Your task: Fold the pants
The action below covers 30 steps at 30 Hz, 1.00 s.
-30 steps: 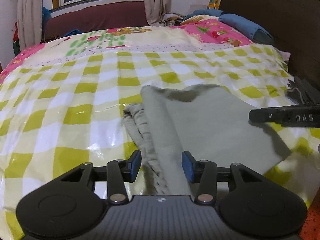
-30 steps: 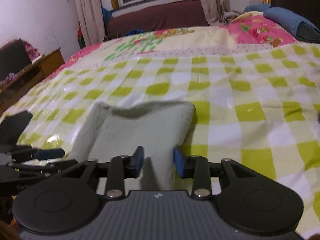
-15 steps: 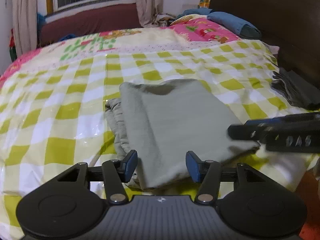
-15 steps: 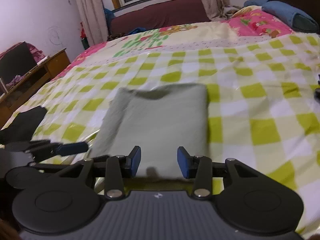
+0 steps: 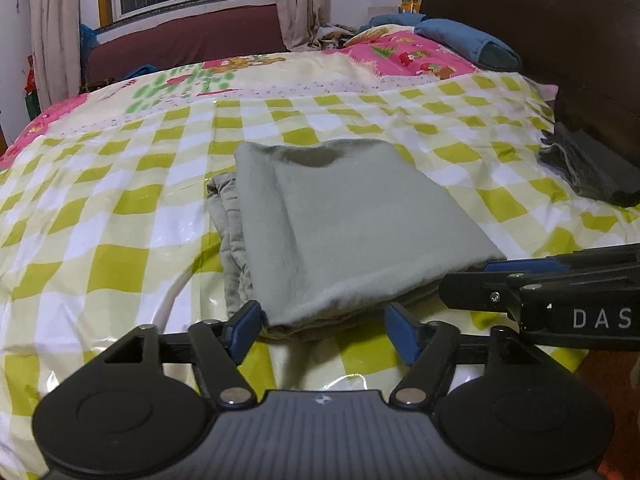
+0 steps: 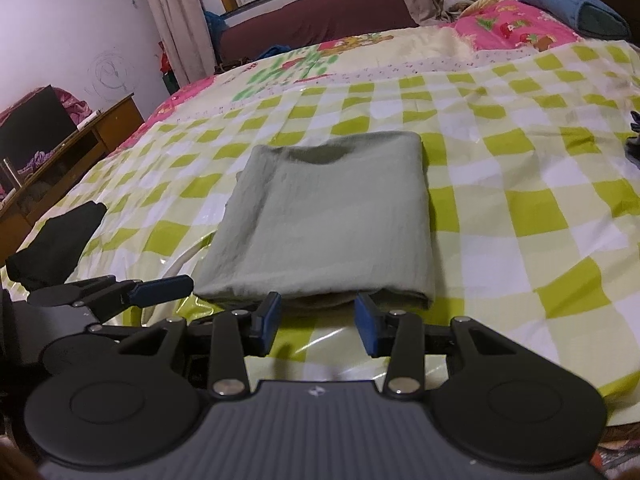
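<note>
The grey-green pants [image 5: 352,228] lie folded into a flat rectangle on the yellow-checked bed cover [image 5: 120,248]; they also show in the right wrist view [image 6: 328,224]. The waistband bunches at the left edge. My left gripper [image 5: 326,330] is open and empty, just short of the near edge of the pants. My right gripper [image 6: 316,322] is open and empty, also just short of the near edge. The right gripper's side shows in the left wrist view [image 5: 540,292]; the left gripper shows in the right wrist view [image 6: 120,292].
A dark folded garment [image 5: 588,168] lies at the right by the dark headboard [image 5: 560,40]. Another black cloth [image 6: 60,240] lies at the left bed edge. Blue pillow [image 5: 468,44] and pink bedding lie far back. A wooden cabinet [image 6: 60,152] stands left of the bed.
Both grippers have pulled back toward the near bed edge and opened wider. The folded pants now lie free, in front of the fingertips.
</note>
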Motion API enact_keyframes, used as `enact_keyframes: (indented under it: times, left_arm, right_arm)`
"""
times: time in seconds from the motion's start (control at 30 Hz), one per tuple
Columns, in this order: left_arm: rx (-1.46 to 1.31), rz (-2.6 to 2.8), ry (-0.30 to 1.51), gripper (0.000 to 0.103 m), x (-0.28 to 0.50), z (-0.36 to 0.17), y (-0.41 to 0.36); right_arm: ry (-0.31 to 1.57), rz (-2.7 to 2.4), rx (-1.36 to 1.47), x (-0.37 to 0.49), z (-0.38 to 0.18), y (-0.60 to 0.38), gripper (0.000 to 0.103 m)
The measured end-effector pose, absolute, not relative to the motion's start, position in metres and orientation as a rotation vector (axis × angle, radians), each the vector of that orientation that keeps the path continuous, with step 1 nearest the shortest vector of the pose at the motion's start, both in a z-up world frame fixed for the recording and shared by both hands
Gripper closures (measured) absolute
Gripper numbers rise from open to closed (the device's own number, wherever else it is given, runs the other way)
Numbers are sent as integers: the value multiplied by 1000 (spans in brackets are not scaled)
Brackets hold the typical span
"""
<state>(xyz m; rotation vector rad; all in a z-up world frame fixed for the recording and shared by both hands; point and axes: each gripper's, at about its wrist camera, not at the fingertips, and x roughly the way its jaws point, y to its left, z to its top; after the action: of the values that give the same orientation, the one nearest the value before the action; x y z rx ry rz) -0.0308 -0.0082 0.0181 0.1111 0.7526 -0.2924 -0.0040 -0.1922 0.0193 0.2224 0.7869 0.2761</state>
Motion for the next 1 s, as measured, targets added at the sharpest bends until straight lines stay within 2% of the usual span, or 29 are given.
enact_keyframes:
  times: [0.27, 0.57, 1.0]
  left_arm:
    - [155, -246, 771, 8, -31, 11, -14]
    - [197, -215, 784, 2, -29, 7, -18]
    - [216, -199, 786, 0, -29, 6, -19]
  right_arm:
    - [821, 262, 234, -3, 10, -192, 61]
    - [839, 257, 230, -2, 7, -190, 60]
    - [841, 257, 228, -3, 6, -189, 59]
